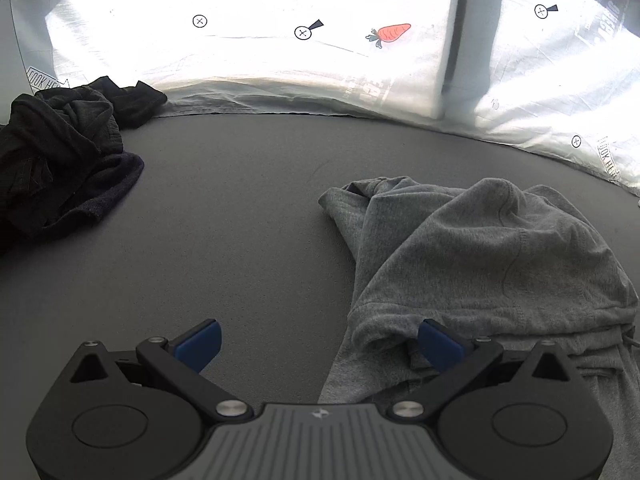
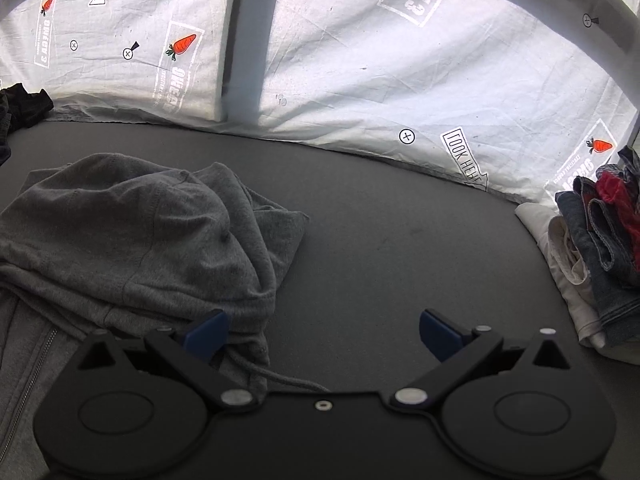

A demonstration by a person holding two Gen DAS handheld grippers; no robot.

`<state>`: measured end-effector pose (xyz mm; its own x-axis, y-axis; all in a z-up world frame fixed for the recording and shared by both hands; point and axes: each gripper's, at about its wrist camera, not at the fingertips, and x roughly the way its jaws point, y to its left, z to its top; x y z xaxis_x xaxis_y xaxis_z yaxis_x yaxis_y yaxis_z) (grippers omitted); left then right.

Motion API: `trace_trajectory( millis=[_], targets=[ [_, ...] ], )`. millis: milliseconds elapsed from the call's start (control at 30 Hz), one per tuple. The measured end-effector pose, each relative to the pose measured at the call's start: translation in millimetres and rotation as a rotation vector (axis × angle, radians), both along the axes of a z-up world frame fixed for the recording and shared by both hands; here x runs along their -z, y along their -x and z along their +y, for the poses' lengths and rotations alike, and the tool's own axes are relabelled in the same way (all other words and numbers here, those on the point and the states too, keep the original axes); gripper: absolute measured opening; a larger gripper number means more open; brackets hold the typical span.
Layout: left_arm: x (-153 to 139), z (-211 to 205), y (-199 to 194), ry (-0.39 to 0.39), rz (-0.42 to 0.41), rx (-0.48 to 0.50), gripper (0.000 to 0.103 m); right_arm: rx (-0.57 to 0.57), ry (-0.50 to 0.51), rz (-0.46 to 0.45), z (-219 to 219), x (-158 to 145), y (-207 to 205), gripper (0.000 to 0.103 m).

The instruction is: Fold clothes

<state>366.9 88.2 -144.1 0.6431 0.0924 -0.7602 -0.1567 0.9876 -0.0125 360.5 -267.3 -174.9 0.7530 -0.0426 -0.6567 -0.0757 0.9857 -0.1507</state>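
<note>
A grey zip hoodie (image 1: 480, 256) lies crumpled on the dark grey table (image 1: 240, 208), at the right of the left wrist view and the left of the right wrist view (image 2: 132, 236). My left gripper (image 1: 318, 344) is open at the hoodie's left edge, its right blue pad touching a cuff-like fold. My right gripper (image 2: 324, 334) is open at the hoodie's right edge. Its left pad rests against the hem near the drawstring (image 2: 280, 378). Nothing is held between the fingers of either gripper.
A heap of dark clothes (image 1: 60, 160) sits at the table's far left. A stack of folded garments (image 2: 596, 256), white, denim and red, stands at the right edge. A white printed sheet (image 2: 400, 80) with carrots hangs behind the table.
</note>
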Motion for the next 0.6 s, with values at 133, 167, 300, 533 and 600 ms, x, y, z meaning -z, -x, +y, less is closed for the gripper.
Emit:
trace_trajectory(
  millis=[133,167,300,533,600],
  targets=[
    [7.3,1.7,36.9,0.021,0.036,-0.024,0.103,0.023,-0.087,0.069,-14.1,5.5,23.1,0.102],
    [9.3,1.8,46.5,0.026,0.045,-0.028,0.103,0.03,-0.111,0.088,-17.6,7.9,29.4,0.098],
    [17.5,2.6,84.5,0.046,0.08,-0.045,0.103,0.048,-0.271,0.177,-34.3,18.8,53.7,0.079],
    [30.9,5.8,149.7,0.127,0.13,-0.068,0.088,0.054,-0.519,0.277,-46.6,38.3,109.8,0.039],
    [31.6,5.8,165.8,0.143,0.126,-0.068,0.08,0.069,-0.577,0.285,-52.9,41.2,123.8,0.037]
  ],
)
